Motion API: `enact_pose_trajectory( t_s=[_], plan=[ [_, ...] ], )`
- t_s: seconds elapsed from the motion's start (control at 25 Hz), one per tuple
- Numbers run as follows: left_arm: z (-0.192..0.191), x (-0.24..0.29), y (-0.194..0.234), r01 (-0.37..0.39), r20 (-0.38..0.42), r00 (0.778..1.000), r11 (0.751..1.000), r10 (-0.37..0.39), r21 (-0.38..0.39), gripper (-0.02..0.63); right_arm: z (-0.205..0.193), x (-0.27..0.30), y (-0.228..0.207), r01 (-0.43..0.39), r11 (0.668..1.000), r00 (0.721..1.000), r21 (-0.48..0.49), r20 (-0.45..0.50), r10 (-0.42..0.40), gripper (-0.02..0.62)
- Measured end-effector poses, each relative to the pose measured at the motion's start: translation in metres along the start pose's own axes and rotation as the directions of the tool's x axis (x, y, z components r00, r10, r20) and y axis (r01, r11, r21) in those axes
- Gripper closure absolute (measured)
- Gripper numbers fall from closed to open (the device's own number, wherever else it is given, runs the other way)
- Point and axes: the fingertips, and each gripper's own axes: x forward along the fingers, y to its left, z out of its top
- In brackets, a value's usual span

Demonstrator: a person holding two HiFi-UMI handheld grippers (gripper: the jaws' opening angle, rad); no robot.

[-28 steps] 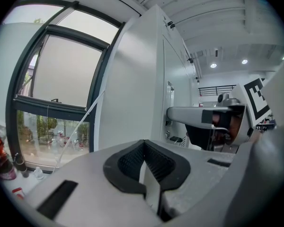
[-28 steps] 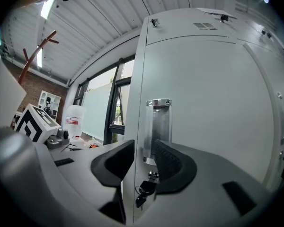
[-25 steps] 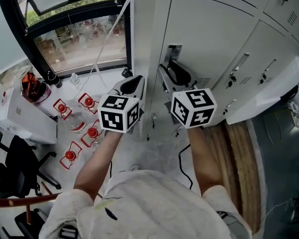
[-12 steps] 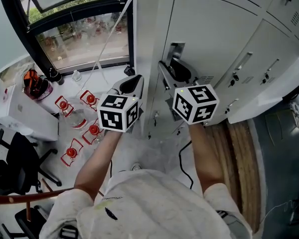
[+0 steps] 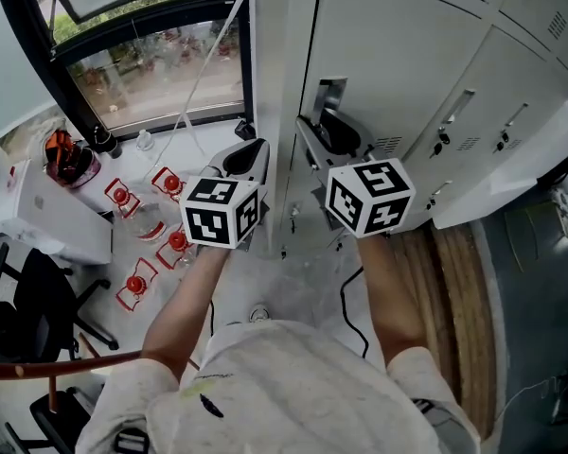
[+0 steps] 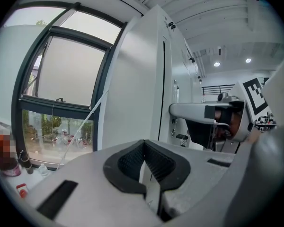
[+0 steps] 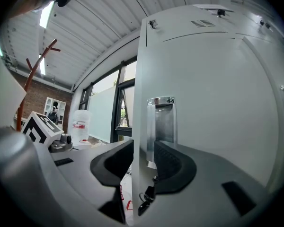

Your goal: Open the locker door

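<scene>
The right gripper (image 7: 143,151) has its claw spread wide, one jaw on each side of the locker door's (image 7: 208,103) edge, just below the door's recessed handle (image 7: 160,122), and the pads do not seem to clamp it. The left gripper (image 6: 143,148) hovers beside that door, its claw closed and empty.

A dark-framed window (image 5: 142,64) filled the upper left. A black chair (image 5: 21,296) stood lower left on pale floor (image 5: 298,287).

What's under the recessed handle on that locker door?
A key on a ring hangs there, between the fingers of the right gripper. Its lock is covered and can't be seen.
</scene>
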Motion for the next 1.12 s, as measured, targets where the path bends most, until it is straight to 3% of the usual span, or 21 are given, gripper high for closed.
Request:
enact_pose_trajectory(
  t_s=[1.12],
  plan=[
    [-0.013, -0.017, -0.051, 0.011, -0.004, 1.0, 1.0, -0.011, -0.021, 0.6, 0.0, -0.073, 0.018, -0.057, 0.998, 0.998, -0.023, 0.02, 0.058, 0.453]
  ],
)
